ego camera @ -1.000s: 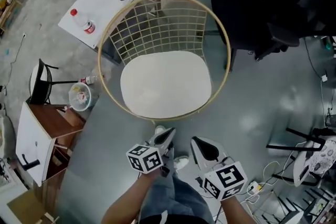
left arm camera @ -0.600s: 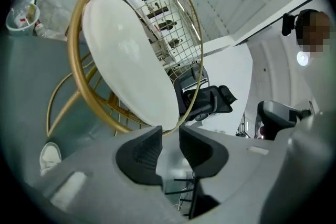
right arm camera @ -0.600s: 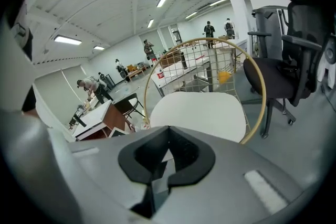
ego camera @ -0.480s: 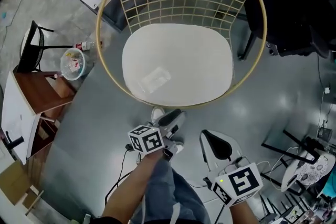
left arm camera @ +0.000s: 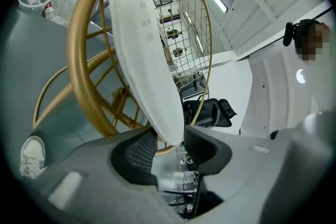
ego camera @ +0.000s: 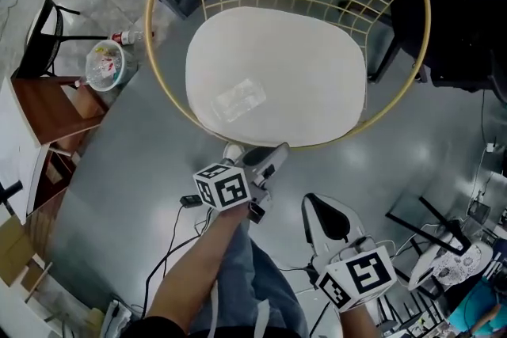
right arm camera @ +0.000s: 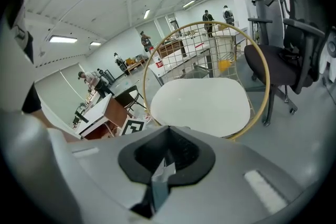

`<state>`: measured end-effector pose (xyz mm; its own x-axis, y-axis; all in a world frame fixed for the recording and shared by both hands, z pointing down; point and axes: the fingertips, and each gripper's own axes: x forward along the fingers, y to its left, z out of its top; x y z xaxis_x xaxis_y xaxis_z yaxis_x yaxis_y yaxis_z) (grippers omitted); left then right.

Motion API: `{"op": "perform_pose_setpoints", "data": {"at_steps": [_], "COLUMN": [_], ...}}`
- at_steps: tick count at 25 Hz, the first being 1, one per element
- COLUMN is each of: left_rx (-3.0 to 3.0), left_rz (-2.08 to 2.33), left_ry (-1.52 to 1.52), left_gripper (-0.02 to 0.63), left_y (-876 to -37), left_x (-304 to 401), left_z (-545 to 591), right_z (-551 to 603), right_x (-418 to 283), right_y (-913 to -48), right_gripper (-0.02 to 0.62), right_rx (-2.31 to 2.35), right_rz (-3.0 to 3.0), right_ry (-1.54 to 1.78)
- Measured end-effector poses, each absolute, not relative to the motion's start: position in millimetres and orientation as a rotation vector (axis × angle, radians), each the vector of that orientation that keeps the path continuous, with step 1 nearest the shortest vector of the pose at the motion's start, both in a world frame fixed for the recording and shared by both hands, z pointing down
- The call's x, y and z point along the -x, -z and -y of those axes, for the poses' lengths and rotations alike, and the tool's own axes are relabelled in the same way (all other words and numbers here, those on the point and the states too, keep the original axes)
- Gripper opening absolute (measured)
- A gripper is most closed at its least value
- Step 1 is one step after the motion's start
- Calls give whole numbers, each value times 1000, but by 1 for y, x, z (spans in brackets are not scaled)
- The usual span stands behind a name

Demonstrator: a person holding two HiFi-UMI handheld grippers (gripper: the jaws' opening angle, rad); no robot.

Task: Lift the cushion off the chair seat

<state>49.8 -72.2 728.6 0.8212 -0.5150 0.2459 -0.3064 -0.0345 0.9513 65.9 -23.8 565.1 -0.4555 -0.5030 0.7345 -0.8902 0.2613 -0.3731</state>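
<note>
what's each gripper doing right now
Left gripper: jaws opening, with the front edge of the cushion lined up between them, not gripped.
Right gripper: shut, holding nothing.

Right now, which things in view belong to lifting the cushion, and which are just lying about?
Job in hand:
white cushion, its front edge between the opening jaws of the left gripper
gold wire chair
right gripper, shut, short of the chair

Lying about:
bottle
litter bowl
wooden side table
black office chair
floor cables
</note>
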Motion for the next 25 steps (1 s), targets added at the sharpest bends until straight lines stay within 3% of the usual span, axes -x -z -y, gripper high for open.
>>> {"op": "perform_pose_setpoints", "data": {"at_steps": [4, 12, 25], "left_rx": [-1595, -1473, -1564], "left_rz": [674, 725, 554], "left_ry": [215, 277, 258], "left_gripper": [157, 53, 38], "left_y": [-728, -728, -643], "left_x": [-49, -45, -52], "left_z": [76, 86, 102], "right_z": [22, 21, 24], "right_x": [-63, -72, -79], "right_y": [-570, -567, -537], "right_gripper": [-2, -2, -2], "right_rx": [-1236, -1269, -1341], "right_rz": [2048, 1999, 1960], "right_ry": [-1115, -1173, -1230]}}
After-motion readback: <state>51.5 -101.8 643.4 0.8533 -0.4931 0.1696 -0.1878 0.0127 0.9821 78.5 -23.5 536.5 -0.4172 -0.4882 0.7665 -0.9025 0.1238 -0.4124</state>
